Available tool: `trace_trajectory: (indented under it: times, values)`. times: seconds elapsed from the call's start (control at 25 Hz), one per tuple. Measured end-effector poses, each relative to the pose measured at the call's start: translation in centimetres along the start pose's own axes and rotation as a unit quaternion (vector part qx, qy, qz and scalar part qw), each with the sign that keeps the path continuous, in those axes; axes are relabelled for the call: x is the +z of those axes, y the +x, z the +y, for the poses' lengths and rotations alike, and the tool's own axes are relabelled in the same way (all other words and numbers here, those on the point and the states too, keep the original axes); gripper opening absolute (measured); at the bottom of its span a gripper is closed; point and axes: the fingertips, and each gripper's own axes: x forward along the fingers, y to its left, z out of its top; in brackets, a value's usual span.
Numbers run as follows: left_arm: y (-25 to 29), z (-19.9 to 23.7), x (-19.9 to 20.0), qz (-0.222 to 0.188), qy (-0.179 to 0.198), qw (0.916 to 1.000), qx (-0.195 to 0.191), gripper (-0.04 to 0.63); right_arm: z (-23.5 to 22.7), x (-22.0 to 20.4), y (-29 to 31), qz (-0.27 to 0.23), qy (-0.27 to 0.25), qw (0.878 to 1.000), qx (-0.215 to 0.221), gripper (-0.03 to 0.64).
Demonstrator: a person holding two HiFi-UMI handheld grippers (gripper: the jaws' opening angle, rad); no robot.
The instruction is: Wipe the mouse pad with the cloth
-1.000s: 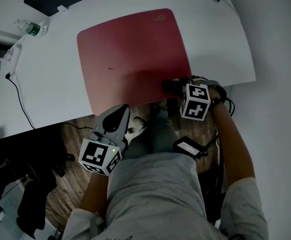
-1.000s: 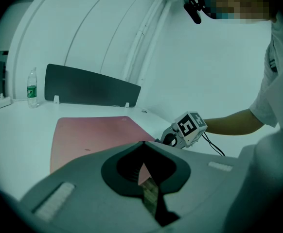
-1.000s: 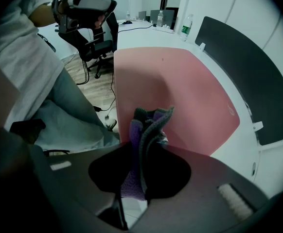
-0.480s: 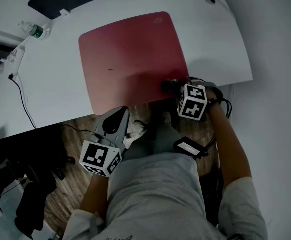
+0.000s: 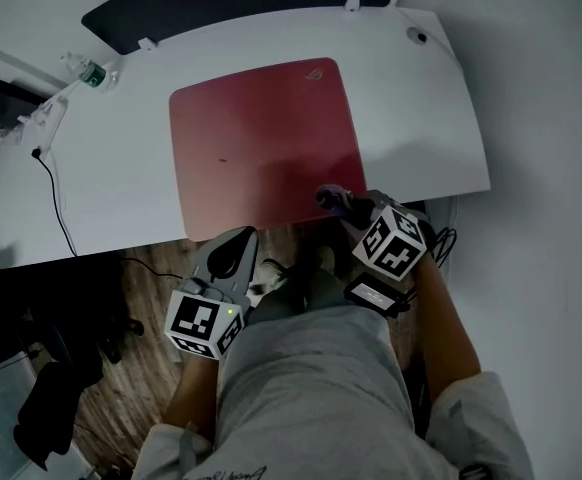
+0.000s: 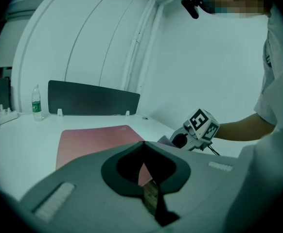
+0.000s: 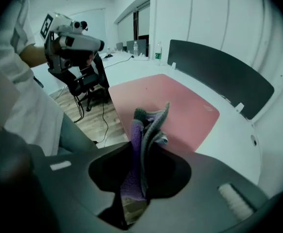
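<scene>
A light grey short-sleeved shirt [image 5: 311, 398] is being worn over darker grey trousers [image 5: 306, 280]. The grey left gripper [image 5: 237, 236] and right gripper [image 5: 337, 201] are each being fitted with a white cube [image 5: 203, 320] bearing black square markers.

The mouse pad [image 5: 261, 138] is a large red rectangle with rounded corners, lying flat on the white desk [image 5: 421, 108], its near edge close to the desk's near edge. A small logo marks its far right corner and a dark speck sits left of centre. The cloth [image 7: 146, 130], purple and grey, is bunched into upright folds, pinched between the jaws of the right gripper [image 7: 140, 171] over the pad's near right corner; contact with the pad cannot be told.
</scene>
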Motion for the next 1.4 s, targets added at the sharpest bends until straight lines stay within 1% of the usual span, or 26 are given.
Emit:
trace_trajectory:
  times: [0.12, 0.24, 0.4, 0.52, 0.6, 0.88, 1.08, 1.4]
  values:
    - [-0.1, -0.4, 0.8, -0.007, 0.001, 1.0, 0.006, 0.02, -0.4, 1.8, -2.7, -0.046, 0.029, 0.998, -0.016, 0.095]
    - [-0.5, -0.4, 1.9, -0.017, 0.001, 0.9997, 0.016, 0.02, -0.6, 4.2, -5.5, -0.1, 0.068, 0.992, -0.031, 0.093]
    - [-0.3, -1.0, 2.6, -0.029, 0.0, 0.9994, 0.017, 0.02, 0.3, 6.7, -8.7, -0.185, 0.135, 0.973, -0.013, 0.089]
    - [-0.4, -1.1, 3.0, -0.036, 0.001, 0.9992, 0.018, 0.02, 1.1, 8.1, -10.0, -0.232, 0.167, 0.958, -0.001, 0.087]
    - [-0.7, -1.2, 3.3, -0.042, 0.0, 0.9989, 0.02, 0.02, 1.4, 8.6, -10.6, -0.244, 0.169, 0.955, -0.005, 0.087]
    - [-1.6, -0.7, 4.2, -0.048, 0.008, 0.9985, 0.025, 0.02, 1.0, 9.8, -11.6, -0.261, 0.163, 0.951, -0.016, 0.087]
    - [-2.2, 0.0, 4.0, -0.044, 0.003, 0.9986, 0.029, 0.02, 1.2, 11.1, -12.4, -0.291, 0.179, 0.94, 0.004, 0.087]
    - [-3.0, -0.1, 3.4, -0.04, -0.003, 0.9988, 0.027, 0.02, 1.2, 12.0, -13.5, -0.303, 0.164, 0.939, -0.003, 0.086]
